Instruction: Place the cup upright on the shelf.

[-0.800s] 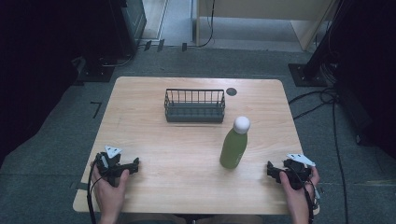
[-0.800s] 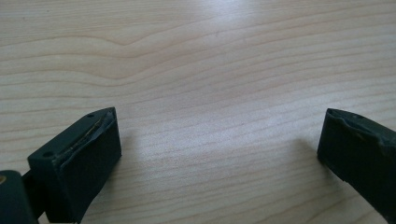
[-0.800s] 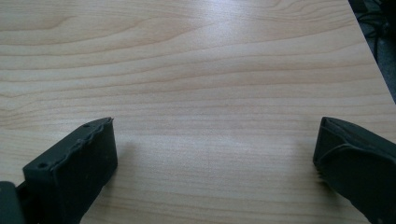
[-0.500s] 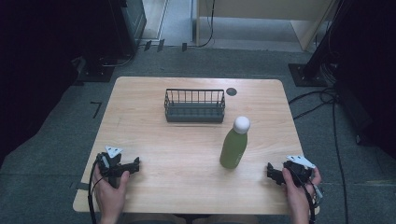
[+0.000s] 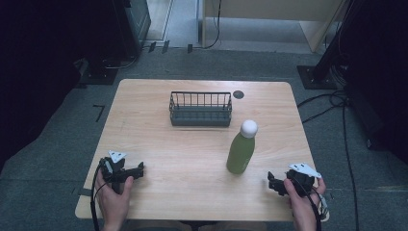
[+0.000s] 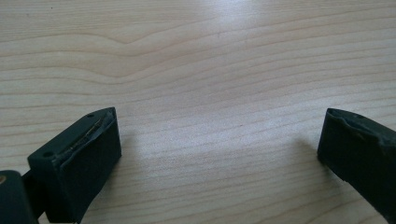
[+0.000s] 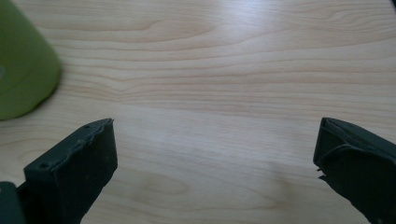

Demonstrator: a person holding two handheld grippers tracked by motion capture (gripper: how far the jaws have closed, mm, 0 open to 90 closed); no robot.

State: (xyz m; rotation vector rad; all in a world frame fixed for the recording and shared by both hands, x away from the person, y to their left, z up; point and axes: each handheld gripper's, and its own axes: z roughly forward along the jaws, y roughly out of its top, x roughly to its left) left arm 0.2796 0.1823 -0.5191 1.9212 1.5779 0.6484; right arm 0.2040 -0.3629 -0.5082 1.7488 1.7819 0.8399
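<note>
A green bottle (image 5: 240,152) with a white cap stands upright on the wooden table (image 5: 192,144), right of centre. Its base (image 7: 23,70) shows at the upper left of the right gripper view. Behind it, near the far edge, sits a dark wire basket (image 5: 200,109). My left gripper (image 5: 140,169) rests near the front left corner, held by a hand, jaws wide apart over bare wood (image 6: 219,140). My right gripper (image 5: 270,182) lies near the front right corner, a short way right of the bottle, open with nothing between its jaws (image 7: 215,154).
A small dark round disc (image 5: 238,94) lies on the table right of the basket. Grey carpet surrounds the table, with cables (image 5: 332,101) and a stand base at the right. The table's front edge runs just below both hands.
The right gripper has shifted slightly toward the front edge. The left gripper, bottle and basket stay where they were.
</note>
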